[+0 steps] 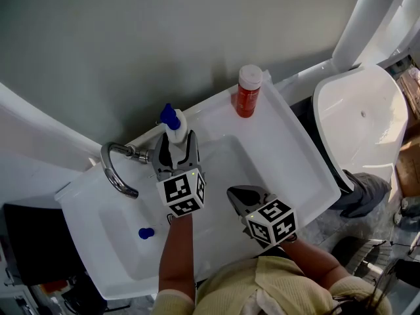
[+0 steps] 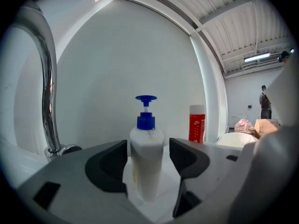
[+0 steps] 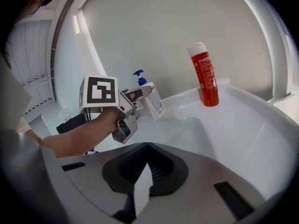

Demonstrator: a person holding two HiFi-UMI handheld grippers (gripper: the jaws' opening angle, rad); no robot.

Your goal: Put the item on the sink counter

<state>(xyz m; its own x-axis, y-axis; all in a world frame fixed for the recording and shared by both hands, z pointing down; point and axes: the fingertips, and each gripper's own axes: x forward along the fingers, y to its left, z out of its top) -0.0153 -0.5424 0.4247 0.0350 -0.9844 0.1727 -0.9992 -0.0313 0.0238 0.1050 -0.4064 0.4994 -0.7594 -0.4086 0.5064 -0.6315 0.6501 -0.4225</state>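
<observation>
Head view steeply overhead; both gripper views share the bottle (image 2: 146, 162).

Soft, even light, sharp pictures
The white sink (image 1: 289, 149) glares slightly; shadows are faint; both gripper views bulge with dark round corners, their near foreground blurred.

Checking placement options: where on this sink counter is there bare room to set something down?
Bare: the back ledge between pump bottle and red bottle, and the side rim in front of it. Crowded: the faucet corner, where the left gripper straddles the pump bottle.
</observation>
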